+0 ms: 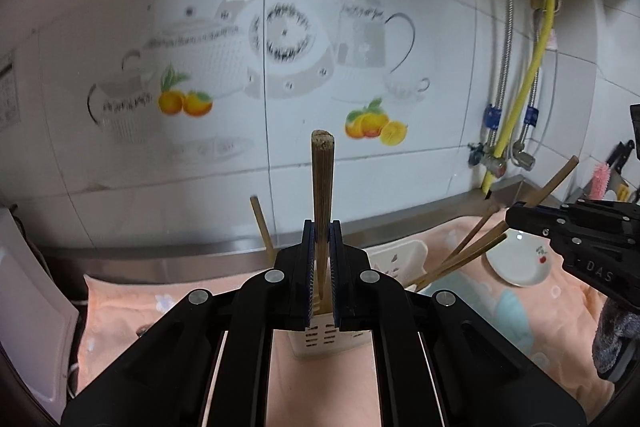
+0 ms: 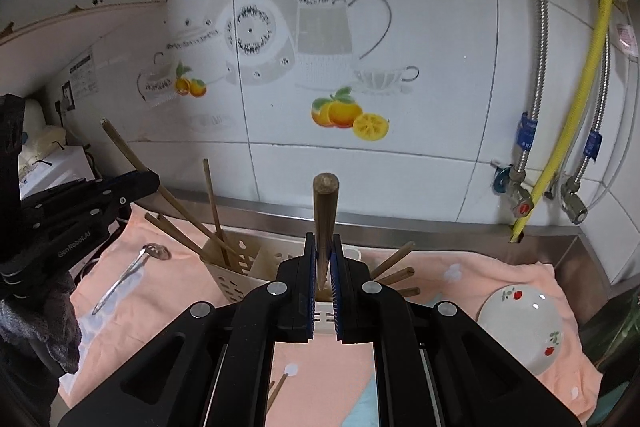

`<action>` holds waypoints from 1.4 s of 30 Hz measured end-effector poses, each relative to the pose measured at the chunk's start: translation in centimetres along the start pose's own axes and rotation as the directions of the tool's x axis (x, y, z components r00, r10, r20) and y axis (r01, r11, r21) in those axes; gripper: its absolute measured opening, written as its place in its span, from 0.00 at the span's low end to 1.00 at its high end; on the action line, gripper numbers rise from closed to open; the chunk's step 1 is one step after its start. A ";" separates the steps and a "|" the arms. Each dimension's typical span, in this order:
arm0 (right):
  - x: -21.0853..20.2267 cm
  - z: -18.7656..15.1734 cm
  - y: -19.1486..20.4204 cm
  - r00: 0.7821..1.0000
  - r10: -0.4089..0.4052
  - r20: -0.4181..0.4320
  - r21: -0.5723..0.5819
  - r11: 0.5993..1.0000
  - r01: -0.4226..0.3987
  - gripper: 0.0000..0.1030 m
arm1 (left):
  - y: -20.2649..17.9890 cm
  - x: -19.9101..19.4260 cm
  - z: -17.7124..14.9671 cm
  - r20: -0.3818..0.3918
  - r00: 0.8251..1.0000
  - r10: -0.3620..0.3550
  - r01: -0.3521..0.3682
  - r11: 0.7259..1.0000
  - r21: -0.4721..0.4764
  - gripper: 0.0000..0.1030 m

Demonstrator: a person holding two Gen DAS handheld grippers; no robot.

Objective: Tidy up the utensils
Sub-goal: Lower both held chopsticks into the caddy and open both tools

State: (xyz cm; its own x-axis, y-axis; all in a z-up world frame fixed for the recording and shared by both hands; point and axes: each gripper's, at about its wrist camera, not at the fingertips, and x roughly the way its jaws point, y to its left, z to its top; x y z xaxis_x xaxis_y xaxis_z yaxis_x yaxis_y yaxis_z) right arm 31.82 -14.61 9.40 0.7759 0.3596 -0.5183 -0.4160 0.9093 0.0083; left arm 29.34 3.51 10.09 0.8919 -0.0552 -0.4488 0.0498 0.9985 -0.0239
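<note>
My left gripper (image 1: 322,227) is shut on a wooden chopstick (image 1: 322,183), held upright over the cream slotted utensil holder (image 1: 320,337). My right gripper (image 2: 323,239) is shut on another wooden chopstick (image 2: 326,211), also upright over the holder (image 2: 236,267). Each gripper shows in the other's view, the left one (image 2: 140,181) at the left edge, the right one (image 1: 516,215) at the right edge. Several chopsticks (image 2: 216,211) stand in the holder's left compartment and several (image 2: 394,273) lean out to the right. A metal spoon (image 2: 128,271) lies on the peach cloth left of the holder.
A white plate with red flowers (image 2: 520,327) lies on the peach cloth (image 2: 152,311) at the right. A loose chopstick (image 2: 278,389) lies near the front. A tiled wall, steel counter rim (image 2: 440,223), yellow hose (image 2: 576,107) and valves stand behind. A white board (image 1: 28,307) is at far left.
</note>
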 end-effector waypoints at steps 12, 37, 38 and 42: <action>3.9 -1.4 -0.7 0.997 -0.019 -0.077 0.012 1.000 0.020 0.07 | 1.3 3.2 -1.8 -0.079 0.997 0.003 -0.005 1.000 -0.029 0.06; 3.1 -1.3 -0.5 0.999 -0.025 -0.035 0.018 1.000 0.025 0.30 | 1.6 3.1 -1.9 -0.100 0.995 -0.006 0.001 0.999 -0.047 0.09; 2.9 -1.3 -0.5 0.999 -0.026 -0.031 0.017 1.000 0.027 0.31 | 1.6 2.9 -1.8 -0.097 0.995 -0.005 0.000 0.999 -0.049 0.11; 1.9 -1.2 -0.5 0.999 -0.033 -0.015 0.018 0.999 0.033 0.36 | 1.7 2.2 -1.5 -0.086 0.996 -0.003 -0.002 0.999 -0.055 0.17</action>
State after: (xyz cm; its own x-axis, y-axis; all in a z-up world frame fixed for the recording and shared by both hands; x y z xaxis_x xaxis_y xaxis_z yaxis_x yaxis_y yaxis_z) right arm 32.94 -14.68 7.42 0.7819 0.3266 -0.5310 -0.3815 0.9243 0.0068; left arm 30.67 5.13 7.70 0.8497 -0.0579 -0.5241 0.0237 0.9971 -0.0718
